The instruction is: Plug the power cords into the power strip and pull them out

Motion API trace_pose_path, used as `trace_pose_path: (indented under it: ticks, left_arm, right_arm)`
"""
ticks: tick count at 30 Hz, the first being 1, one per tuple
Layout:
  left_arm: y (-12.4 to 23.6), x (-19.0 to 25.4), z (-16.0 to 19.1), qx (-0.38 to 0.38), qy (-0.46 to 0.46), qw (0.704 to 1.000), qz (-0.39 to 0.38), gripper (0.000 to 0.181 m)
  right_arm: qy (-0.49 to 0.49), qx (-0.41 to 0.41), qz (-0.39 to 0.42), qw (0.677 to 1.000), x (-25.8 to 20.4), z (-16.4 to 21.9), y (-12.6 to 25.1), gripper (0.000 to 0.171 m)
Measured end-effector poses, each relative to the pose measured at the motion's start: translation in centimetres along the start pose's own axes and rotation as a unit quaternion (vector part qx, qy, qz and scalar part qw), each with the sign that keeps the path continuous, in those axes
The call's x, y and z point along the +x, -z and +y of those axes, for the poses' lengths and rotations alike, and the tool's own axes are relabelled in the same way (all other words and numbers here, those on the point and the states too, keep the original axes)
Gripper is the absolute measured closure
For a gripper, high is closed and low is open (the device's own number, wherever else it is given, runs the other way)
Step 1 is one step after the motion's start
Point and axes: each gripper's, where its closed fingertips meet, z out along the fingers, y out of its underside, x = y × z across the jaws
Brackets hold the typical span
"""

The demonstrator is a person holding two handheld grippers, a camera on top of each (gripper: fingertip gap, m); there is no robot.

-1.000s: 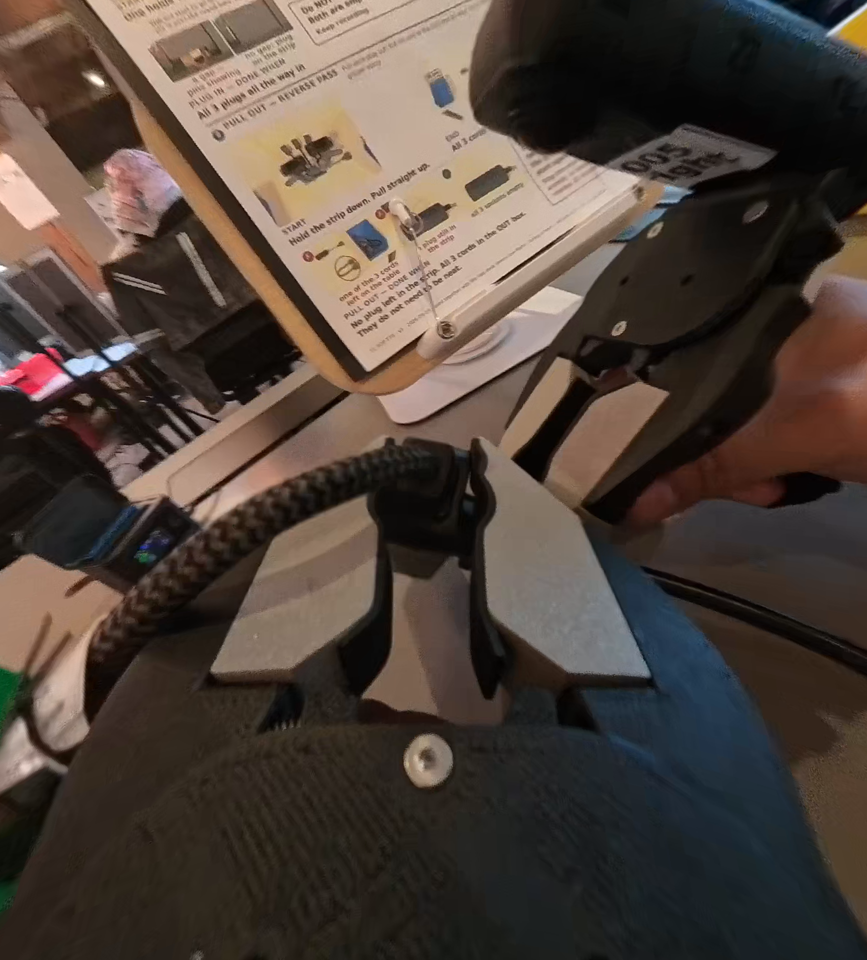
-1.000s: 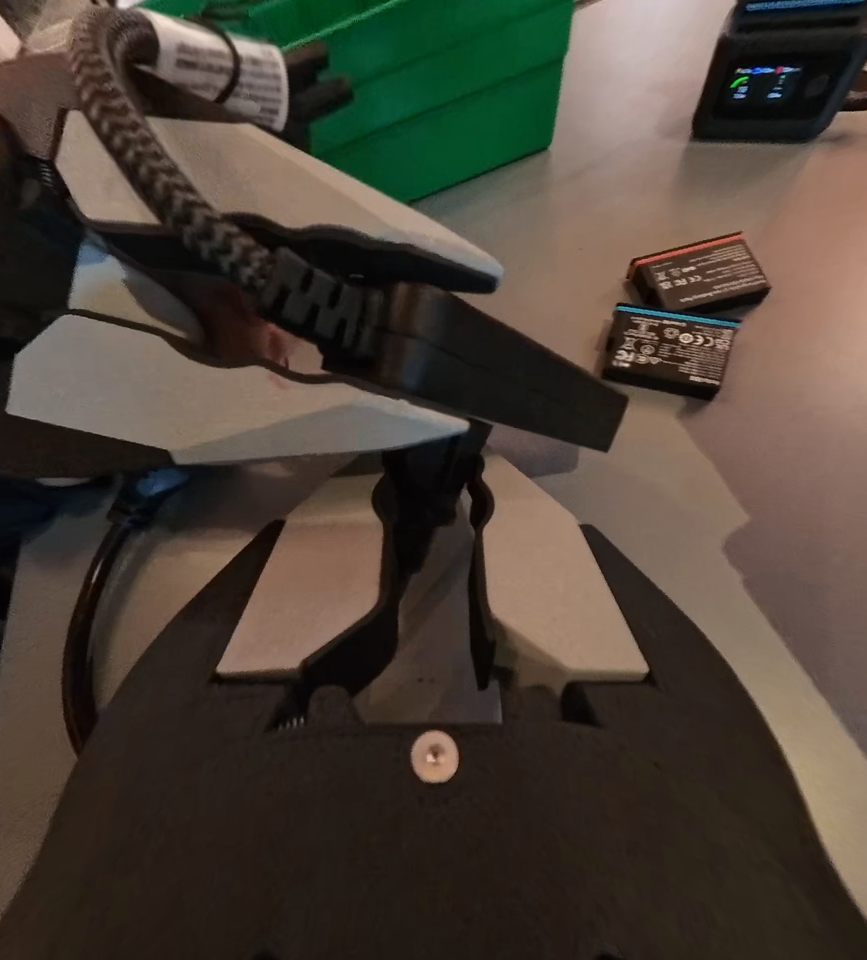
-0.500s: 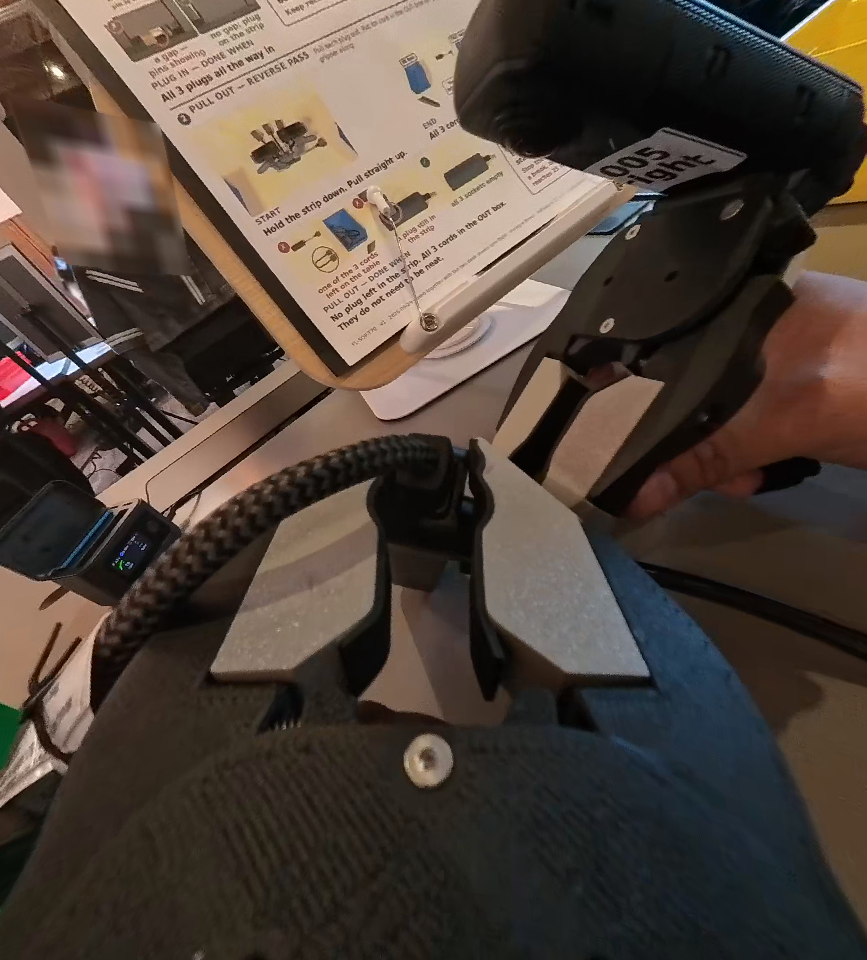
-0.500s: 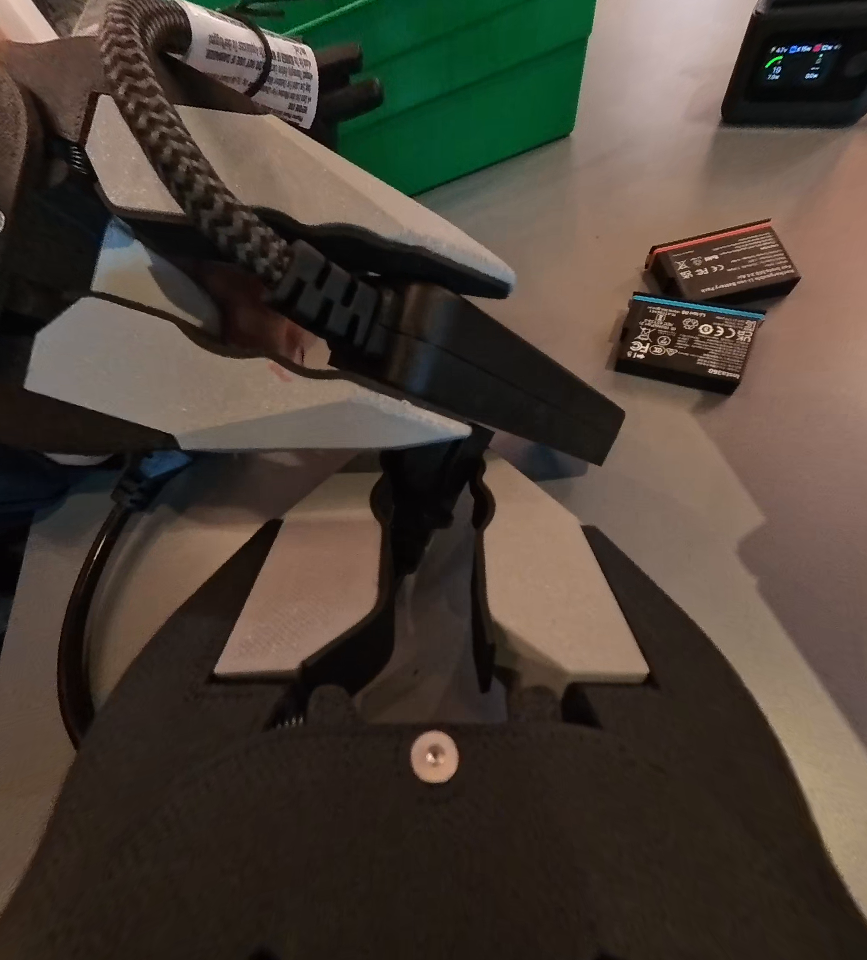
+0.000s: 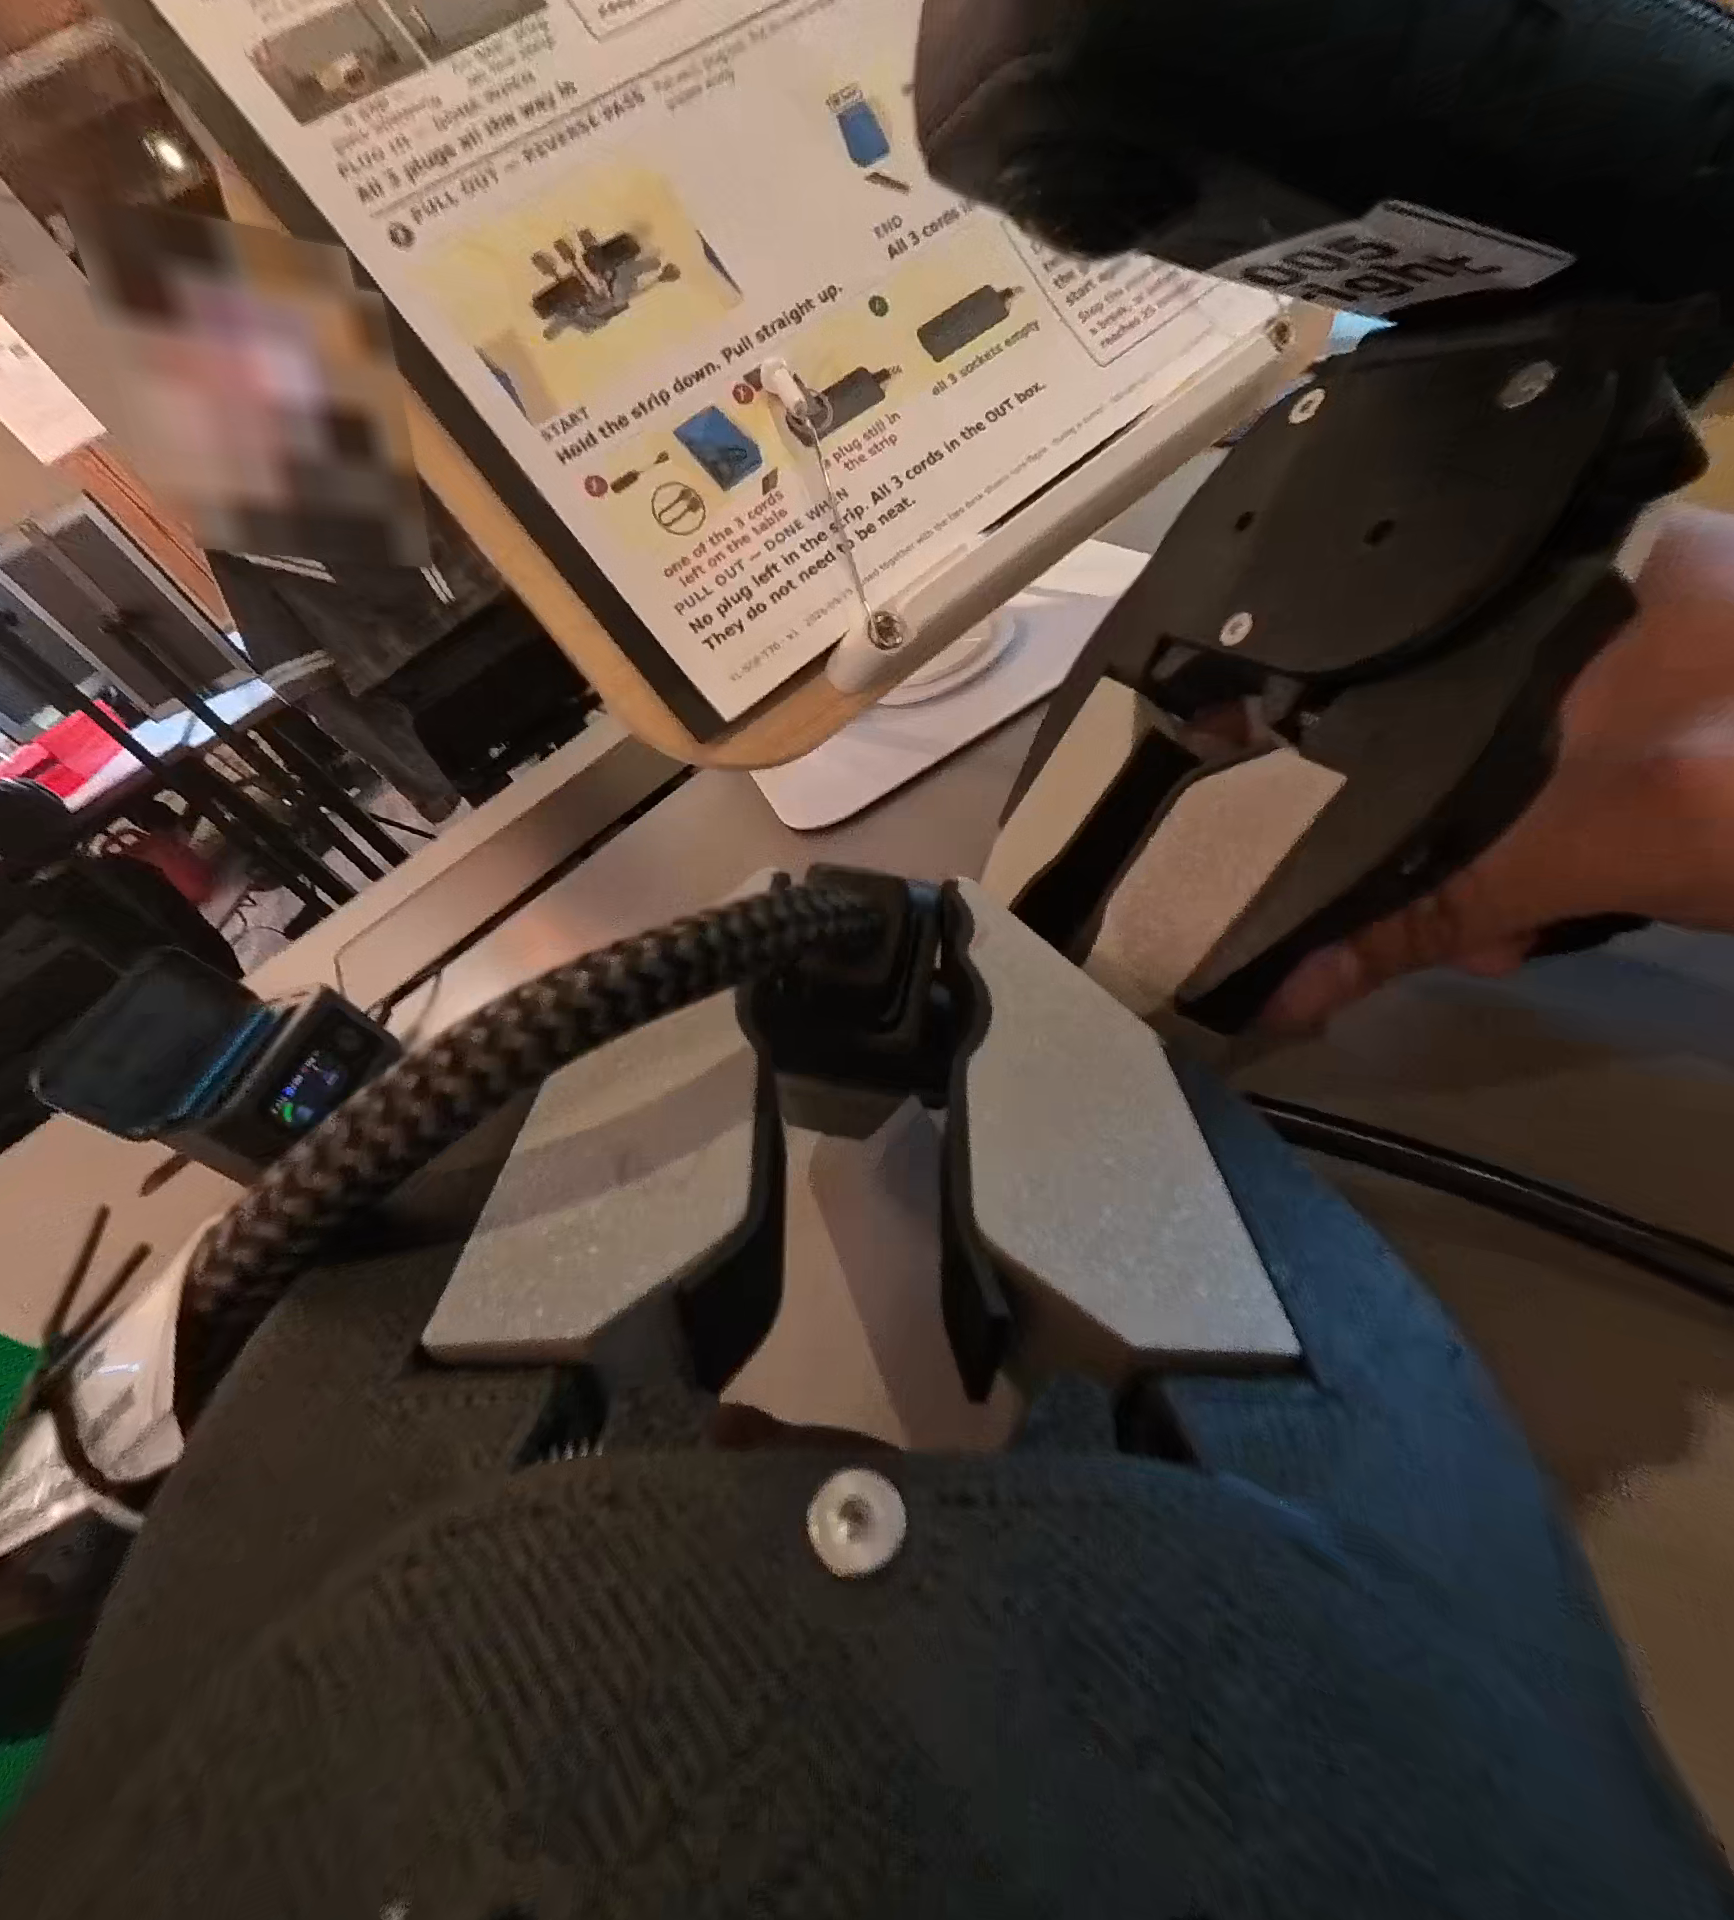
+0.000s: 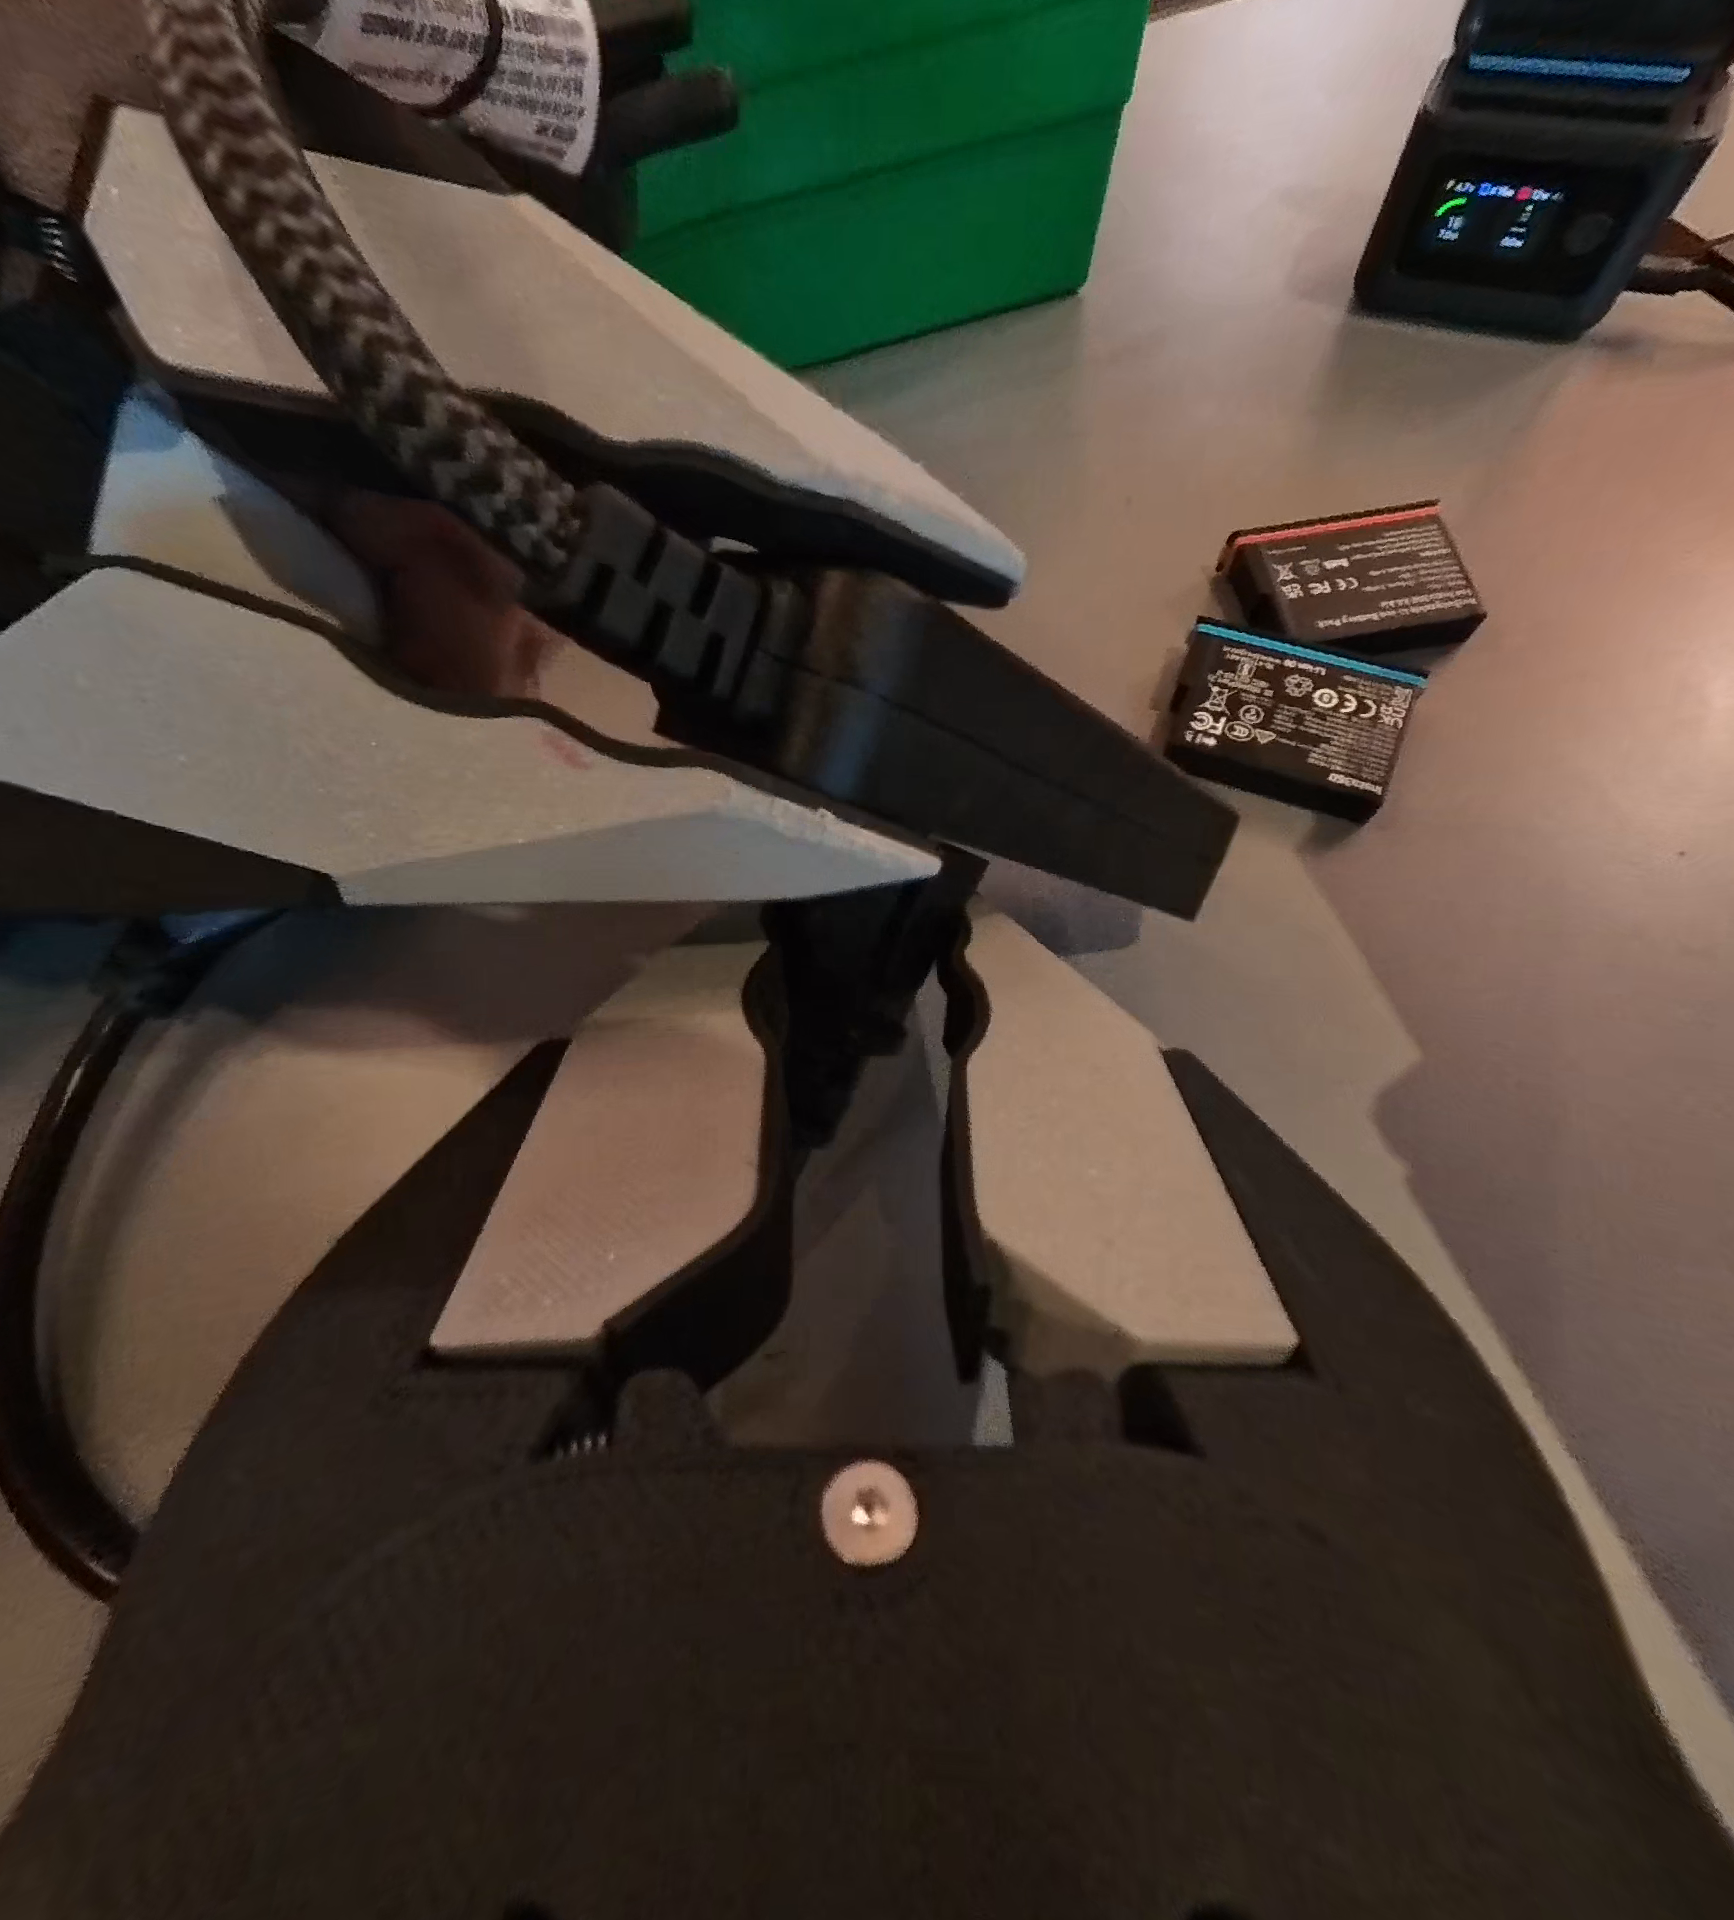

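Left gripper [image 6: 956,717] has its fingers clamped on the strip [image 6: 998,769], held up off the desk [image 6: 1465,1039], braided cord [image 5: 489,1081] trailing left. Right gripper [image 6: 858,997] is pinched on a black plug [image 6: 842,977] just under the strip, though it's half hidden. Two batteries [image 6: 1299,707] lie right, green bin [image 6: 894,177] far.

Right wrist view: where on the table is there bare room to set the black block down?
Bare table lies right of the two camera batteries and below the charger case. A smaller patch sits between the green bin and the batteries. The left is crowded: the left gripper holds the black block there, above a looped black cable.
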Motion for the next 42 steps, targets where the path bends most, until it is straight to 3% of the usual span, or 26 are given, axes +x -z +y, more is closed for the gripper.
trace_pose_path:
  ticks: [9,15,24,26,30,34,42]
  left_arm:
    - [0.4,0.6,-0.2,0.005,-0.043,0.999,-0.005,0.155]
    - [0.3,0.4,-0.4,0.017,0.028,0.999,0.034,0.154]
    - [0.9,0.9,-0.4,0.013,-0.015,0.999,0.039,0.155]
    - [0.9,1.0,-0.1,-0.002,-0.017,0.999,0.039,0.156]
    - [1.7,0.2,-1.1,0.041,0.03,0.998,0.045,0.155]
    - [1.2,0.2,-0.3,0.01,0.026,0.999,0.035,0.155]
    - [1.5,0.2,-1.2,0.027,0.031,0.999,0.021,0.155]
  right_arm:
    - [0.002,0.019,-0.053,0.998,-1.3,0.2,0.1,0.146]
    - [-0.001,0.0,-0.053,0.999,-1.4,0.2,0.7,0.145]
    - [-0.081,0.004,-0.144,0.986,-3.3,0.1,0.5,0.148]
    - [-0.09,0.0,-0.131,0.987,-2.7,0.4,0.1,0.149]
    - [-0.058,0.018,-0.087,0.994,-2.9,-0.8,0.4,0.149]
    - [-0.06,-0.004,-0.07,0.996,-3.1,-0.1,0.2,0.149]
    - [-0.032,0.01,-0.03,0.999,-1.4,-0.7,0.4,0.151]
